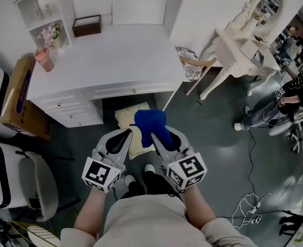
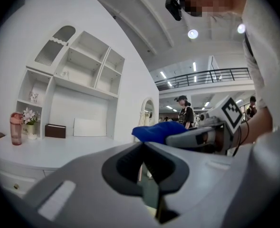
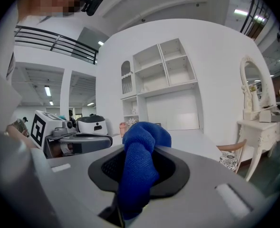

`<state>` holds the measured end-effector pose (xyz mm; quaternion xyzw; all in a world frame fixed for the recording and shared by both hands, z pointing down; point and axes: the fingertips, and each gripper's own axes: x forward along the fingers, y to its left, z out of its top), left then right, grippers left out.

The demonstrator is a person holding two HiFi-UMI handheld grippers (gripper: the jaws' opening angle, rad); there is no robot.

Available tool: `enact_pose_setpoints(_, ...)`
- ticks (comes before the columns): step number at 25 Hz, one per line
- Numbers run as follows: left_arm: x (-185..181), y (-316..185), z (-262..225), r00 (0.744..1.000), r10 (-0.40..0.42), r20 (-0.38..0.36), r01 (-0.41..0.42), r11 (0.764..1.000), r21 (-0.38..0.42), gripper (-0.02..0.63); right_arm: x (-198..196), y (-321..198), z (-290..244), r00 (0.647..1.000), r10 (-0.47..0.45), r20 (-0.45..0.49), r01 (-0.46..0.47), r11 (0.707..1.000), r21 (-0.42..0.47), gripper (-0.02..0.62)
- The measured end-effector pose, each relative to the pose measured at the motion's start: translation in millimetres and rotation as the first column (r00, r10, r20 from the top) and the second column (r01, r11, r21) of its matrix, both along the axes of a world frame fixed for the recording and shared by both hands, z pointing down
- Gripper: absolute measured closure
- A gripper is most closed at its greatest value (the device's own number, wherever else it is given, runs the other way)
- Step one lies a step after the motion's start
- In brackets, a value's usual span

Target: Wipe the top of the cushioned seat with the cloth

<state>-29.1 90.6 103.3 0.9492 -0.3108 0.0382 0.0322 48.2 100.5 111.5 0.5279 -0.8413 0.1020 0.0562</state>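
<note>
The cushioned seat (image 1: pixel 124 118) is pale yellow and sits on the floor in the kneehole of the white desk (image 1: pixel 115 55), partly hidden by the cloth and grippers. My right gripper (image 1: pixel 159 134) hangs above it, shut on the blue cloth (image 1: pixel 150 123), which bunches up out of the jaws. In the right gripper view the blue cloth (image 3: pixel 139 167) fills the gap in the right gripper (image 3: pixel 130 152). My left gripper (image 1: pixel 127 134) hangs beside it, shut and holding nothing. The left gripper (image 2: pixel 143 145) has its jaws meeting at the tips, with the blue cloth (image 2: pixel 155 131) to its right.
On the desk stand a pink bottle (image 1: pixel 45 58), flowers (image 1: pixel 51 35) and a brown box (image 1: pixel 86 25). A cardboard box (image 1: pixel 18 94) and white chairs (image 1: pixel 10 174) are at the left. A white vanity table (image 1: pixel 246 45), a wooden chair (image 1: pixel 193 66), floor cables (image 1: pixel 251 204) and a person (image 1: pixel 287 94) are at the right.
</note>
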Motion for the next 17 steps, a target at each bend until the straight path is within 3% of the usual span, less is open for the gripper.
enact_pose_setpoints(17,-3.3,16.4,-10.9,1.0,0.008,-0.012,-0.008,0.999,0.04,0.606,-4.7,16.7,-18.3,1.0,0.006,-0.007,-0.006,0.999,0.051,0.489)
